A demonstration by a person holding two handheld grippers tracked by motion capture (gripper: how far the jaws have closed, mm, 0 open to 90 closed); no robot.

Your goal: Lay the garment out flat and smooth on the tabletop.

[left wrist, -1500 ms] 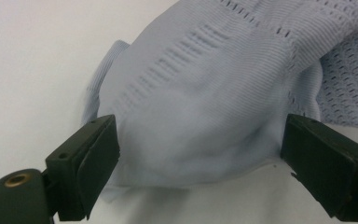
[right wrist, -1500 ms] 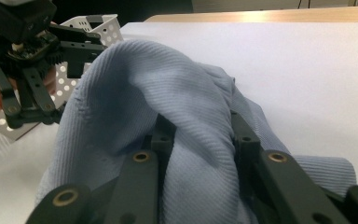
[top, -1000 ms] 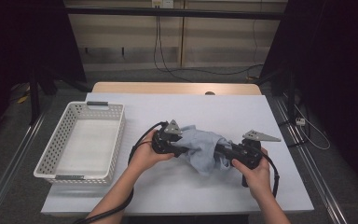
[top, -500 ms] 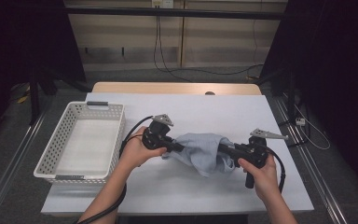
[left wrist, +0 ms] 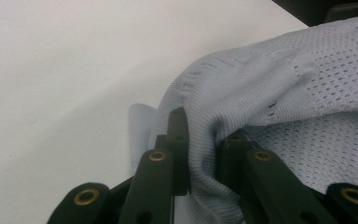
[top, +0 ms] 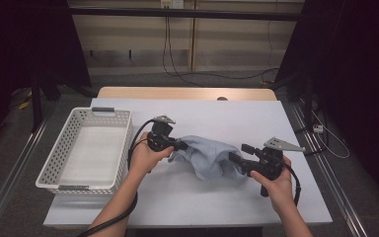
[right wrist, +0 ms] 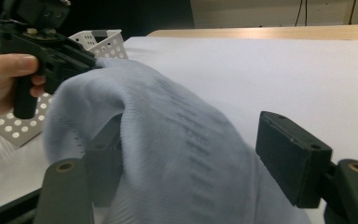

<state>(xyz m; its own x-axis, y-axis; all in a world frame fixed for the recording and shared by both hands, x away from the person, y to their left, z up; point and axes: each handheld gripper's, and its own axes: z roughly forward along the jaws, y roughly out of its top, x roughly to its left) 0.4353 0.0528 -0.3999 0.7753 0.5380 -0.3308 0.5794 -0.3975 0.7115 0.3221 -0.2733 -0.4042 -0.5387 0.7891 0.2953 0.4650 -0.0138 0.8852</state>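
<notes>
Cloth (top: 209,158), a pale blue mesh knit, lies bunched near the middle of the white desk (top: 202,202), strung between the two tools. The left hand-held gripper (top: 181,145) pinches a fold of it at its left end, pads pressed into the fabric. The right hand-held gripper (top: 238,161) has just been opening; its jaws stand wide, with cloth draped between them and one pad clear. A white basket (top: 47,168) sits at the desk's left.
</notes>
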